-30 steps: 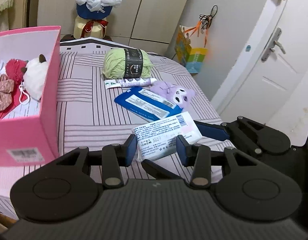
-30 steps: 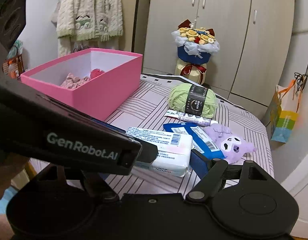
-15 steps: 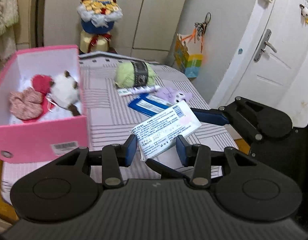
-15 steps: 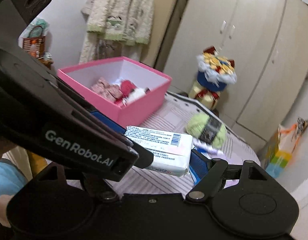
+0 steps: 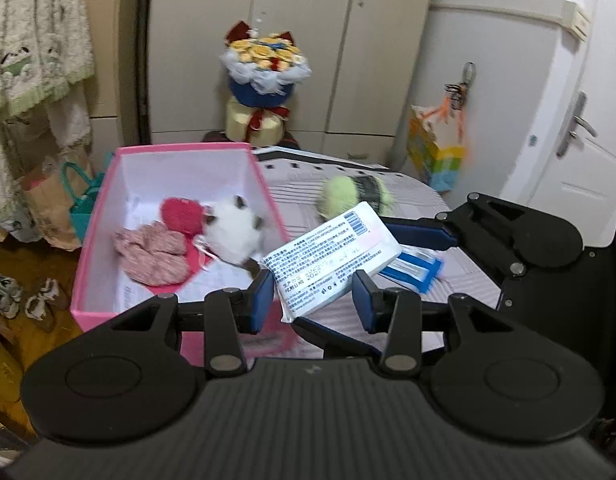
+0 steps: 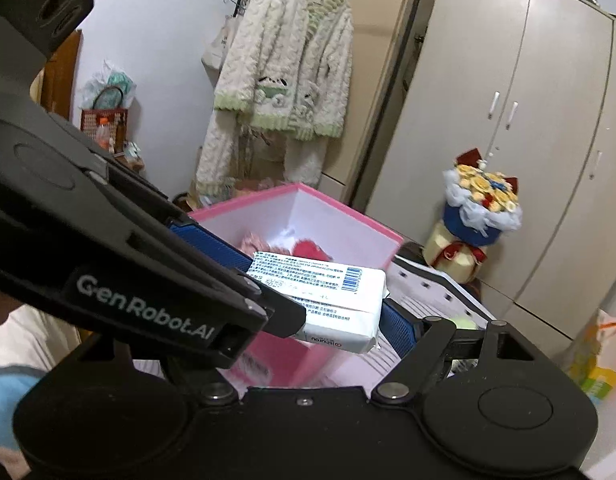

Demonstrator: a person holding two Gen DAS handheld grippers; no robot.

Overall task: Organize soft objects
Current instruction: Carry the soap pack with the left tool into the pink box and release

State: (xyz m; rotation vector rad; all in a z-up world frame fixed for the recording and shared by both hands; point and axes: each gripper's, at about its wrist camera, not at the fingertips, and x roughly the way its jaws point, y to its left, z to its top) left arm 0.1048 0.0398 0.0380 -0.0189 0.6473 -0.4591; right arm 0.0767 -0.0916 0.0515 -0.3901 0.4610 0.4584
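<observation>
A white wipes pack [image 5: 332, 256] with printed text and a barcode hangs in the air, held by both grippers. My left gripper [image 5: 314, 300] is shut on its near end, blue pads against both sides. My right gripper [image 6: 332, 320] is shut across its width; one blue finger [image 5: 420, 236] presses the pack's right edge. The pack hovers by the near right corner of the pink box [image 5: 91, 240], which holds a white plush [image 5: 235, 232], a red knitted piece [image 5: 179, 212] and a pink fabric item [image 5: 151, 252]. In the right wrist view the left gripper's body hides the right gripper's left finger.
Green yarn [image 5: 348, 196] and a blue packet [image 5: 416, 268] lie on the striped bed cover [image 5: 460, 280]. A flower bouquet [image 5: 263, 64] stands before the wardrobe. A colourful paper bag [image 5: 436, 152] hangs at the right, a fluffy cardigan [image 6: 283, 72] at the left. Shoes [image 5: 11, 296] lie on the floor.
Both grippers have risen with the pack and swung left, from over the striped cover to the pink box's corner. The inside of the box has come into fuller view.
</observation>
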